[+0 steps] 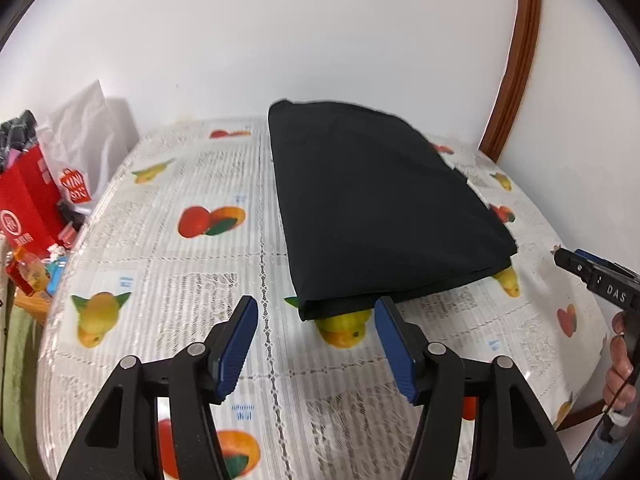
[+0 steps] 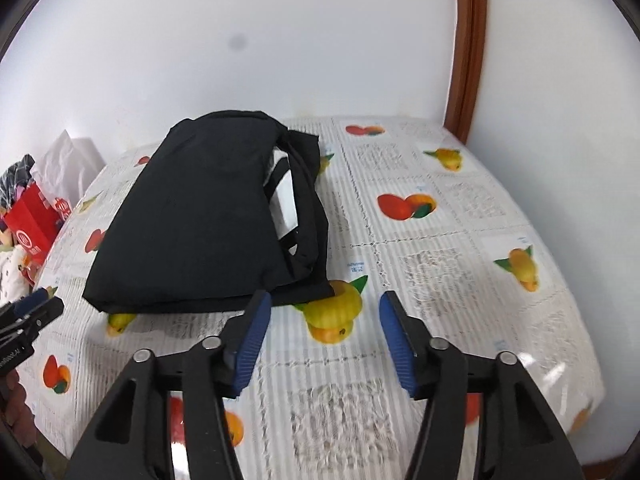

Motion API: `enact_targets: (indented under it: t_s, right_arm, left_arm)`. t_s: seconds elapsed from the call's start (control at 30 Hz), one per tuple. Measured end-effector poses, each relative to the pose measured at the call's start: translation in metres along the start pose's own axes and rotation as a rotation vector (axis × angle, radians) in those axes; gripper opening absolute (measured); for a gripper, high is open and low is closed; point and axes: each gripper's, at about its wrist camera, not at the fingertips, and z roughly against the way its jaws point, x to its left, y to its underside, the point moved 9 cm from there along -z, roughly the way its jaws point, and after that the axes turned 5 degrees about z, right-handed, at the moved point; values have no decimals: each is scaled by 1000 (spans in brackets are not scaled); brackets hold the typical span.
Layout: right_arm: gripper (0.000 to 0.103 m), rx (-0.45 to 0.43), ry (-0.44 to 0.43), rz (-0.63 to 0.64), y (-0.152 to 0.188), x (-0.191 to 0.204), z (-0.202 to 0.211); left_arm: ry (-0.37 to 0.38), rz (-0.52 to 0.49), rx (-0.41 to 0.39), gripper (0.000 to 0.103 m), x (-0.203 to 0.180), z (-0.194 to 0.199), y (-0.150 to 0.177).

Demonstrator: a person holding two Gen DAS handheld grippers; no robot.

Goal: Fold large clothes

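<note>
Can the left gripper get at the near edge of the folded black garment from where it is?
Probably yes: the left gripper is open, and the black garment lies just ahead with only bare tablecloth between.

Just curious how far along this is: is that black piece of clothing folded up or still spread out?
Folded. The black garment lies as a compact, layered rectangle on the fruit-print tablecloth, stacked edges showing along its right side.

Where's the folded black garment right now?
The folded black garment lies on the fruit-print tablecloth, toward the white wall, just ahead of both open grippers.
</note>
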Motion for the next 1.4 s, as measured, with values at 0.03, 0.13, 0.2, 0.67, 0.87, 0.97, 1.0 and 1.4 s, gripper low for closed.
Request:
enact_targets:
  t_s: [0.03, 0.13, 0.2, 0.67, 0.87, 0.97, 1.0, 1.4]
  right_arm:
    - [57, -12, 15, 9, 0, 3, 10]
    - [71, -38, 57, 17, 4, 8, 35]
    - [77, -59, 71, 14, 9, 11, 54]
    - [101, -187, 118, -10, 39, 11, 153]
    - [103, -208, 145, -14, 47, 8, 172]
    - [103, -205, 152, -8, 51, 9, 176]
    - [103, -206, 154, -8, 52, 10, 177]
    - [103, -216, 145, 14, 56, 16, 179]
  left_arm:
    - [-1, -1, -15, 63, -3, 8, -1]
    - [0, 1, -53, 68, -10, 29, -1]
    - [-1, -2, -69, 70, -12, 41, 2]
    - [-60, -29, -177, 88, -25, 121, 21]
    - [-69, -42, -212, 93, -28, 142, 26]
    - [-77, -46, -225, 94, -29, 149, 28]
    - [-75, -46, -225, 94, -30, 150, 29]
    - [-80, -26, -227, 95, -23, 154, 34]
